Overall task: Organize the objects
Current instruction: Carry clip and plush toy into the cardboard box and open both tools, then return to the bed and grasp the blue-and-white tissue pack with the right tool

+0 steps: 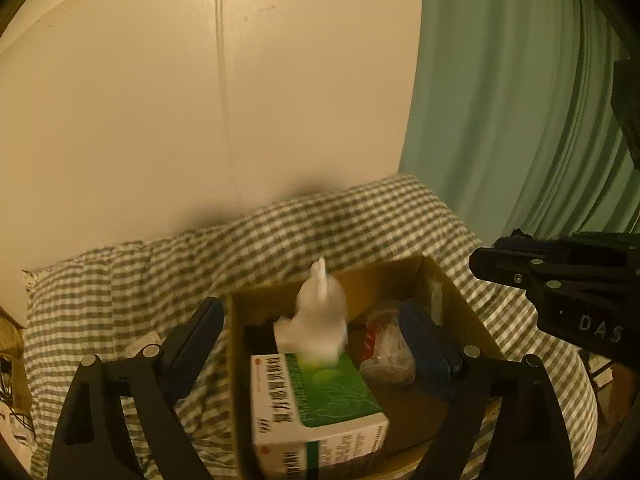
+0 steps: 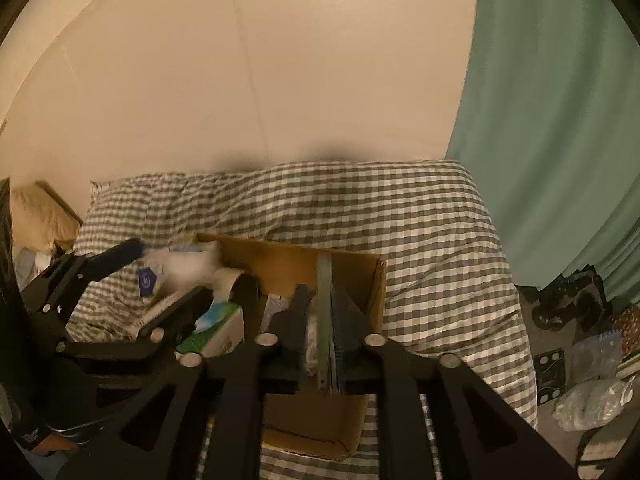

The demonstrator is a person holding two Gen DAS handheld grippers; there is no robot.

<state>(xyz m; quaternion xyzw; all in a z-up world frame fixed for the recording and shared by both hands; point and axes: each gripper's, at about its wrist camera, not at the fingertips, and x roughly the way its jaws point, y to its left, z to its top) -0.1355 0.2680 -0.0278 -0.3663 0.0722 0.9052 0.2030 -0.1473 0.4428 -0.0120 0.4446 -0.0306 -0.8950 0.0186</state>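
Left gripper (image 1: 316,336): jaws spread wide, straddling the left wall of the cardboard box (image 1: 404,276) at lower centre of the left wrist view; left finger outside over the checked cloth, right finger inside the box. Nothing clamped between them. Blurred white tissue wad (image 1: 320,320) in the gap, seemingly free of both fingers, just above a green-and-white carton (image 1: 320,404) standing in the box. Clear plastic bag (image 1: 386,348) with something red inside, to the right of the carton, against the right finger. Right gripper (image 2: 320,320): jaws nearly closed on the near wall of the same box, seen edge-on as a thin vertical strip at centre of the right wrist view; right finger against the strip, left finger a little apart from it. Same view, left of centre: left gripper over the box, roll of tape (image 2: 236,280) lying on its side, green-and-white carton below it, white blurred tissue at the box's far left corner. Surface: bed under a grey-and-white checked cover (image 2: 400,208). Room: cream wall (image 1: 160,100) behind, green curtain (image 2: 560,100) at right of frame, bags and dark clutter on the floor at lower right.
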